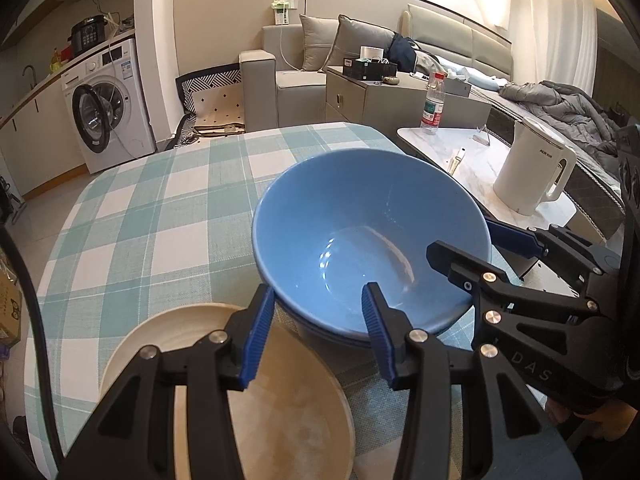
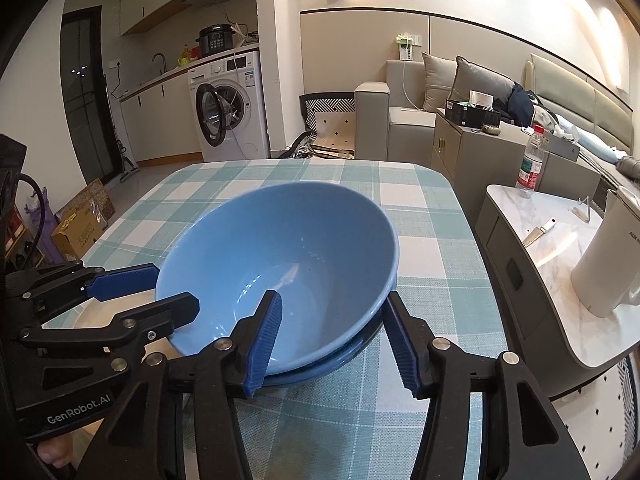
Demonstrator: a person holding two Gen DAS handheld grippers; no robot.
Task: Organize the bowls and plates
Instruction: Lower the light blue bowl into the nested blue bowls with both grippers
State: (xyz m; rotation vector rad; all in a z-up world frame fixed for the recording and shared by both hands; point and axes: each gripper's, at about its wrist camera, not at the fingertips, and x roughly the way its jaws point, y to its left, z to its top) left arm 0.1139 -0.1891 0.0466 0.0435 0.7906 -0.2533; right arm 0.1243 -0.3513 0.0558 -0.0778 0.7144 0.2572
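We are looking down both grippers at a blue bowl (image 1: 360, 240) nested tilted in a second blue bowl (image 1: 340, 338) on the checked tablecloth (image 1: 160, 208); the top bowl is leaning, its rim raised on the far side; the lower one is showing only as a rim edge under it.

Our left gripper (image 1: 318, 322) is straddling the near rim of the top bowl, one blue pad outside the wall, the other inside; the jaws are standing apart, and we cannot tell if the pads are pressing the rim.

Our right gripper (image 2: 334, 328) is straddling the rim on the other side, one pad inside the bowl, one outside near the lower rim; its jaws are spread, with visible gaps on both sides of the wall.

A beige plate (image 1: 280, 408) is lying flat on the cloth just beside the bowls, under the left gripper.

Off the cloth we are seeing a white kettle (image 1: 532, 168) and a water bottle (image 1: 433, 104) on a marble side table (image 1: 472, 160); a washing machine (image 2: 228, 108) is standing in the background.
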